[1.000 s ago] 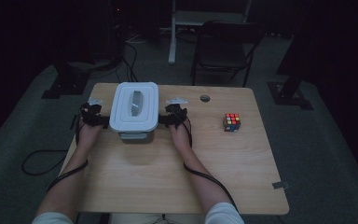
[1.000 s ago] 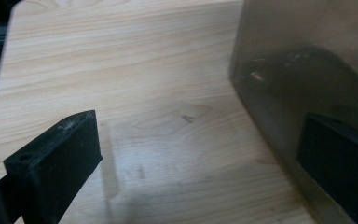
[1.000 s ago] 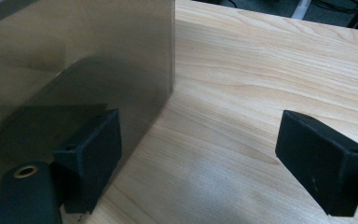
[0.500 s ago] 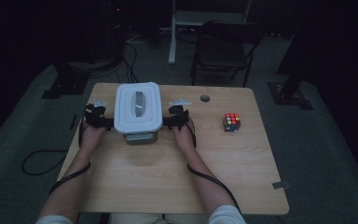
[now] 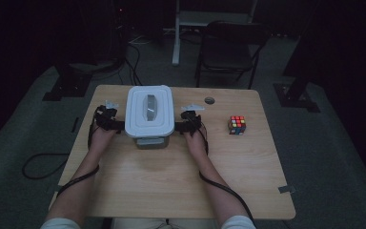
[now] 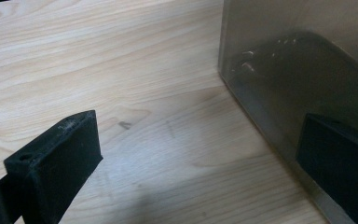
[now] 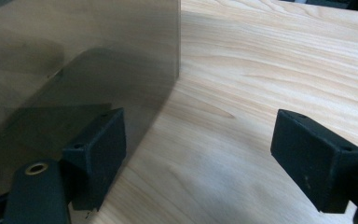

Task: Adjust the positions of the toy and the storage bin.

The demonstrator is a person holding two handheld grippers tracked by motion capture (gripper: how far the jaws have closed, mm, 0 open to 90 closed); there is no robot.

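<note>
Lifted higher, container (image 5: 149,114) hangs between both grippers, cube (image 5: 237,125) apart.

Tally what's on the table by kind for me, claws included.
Lidded container: 1
Puzzle cube: 1
Claws, left claw and right claw, one at each side of the container: 2
Total: 4

left tongs (image 5: 116,125): black, blocky jaws | right tongs (image 5: 181,126): black, trailing cable | sleeves: seemingly white
</note>
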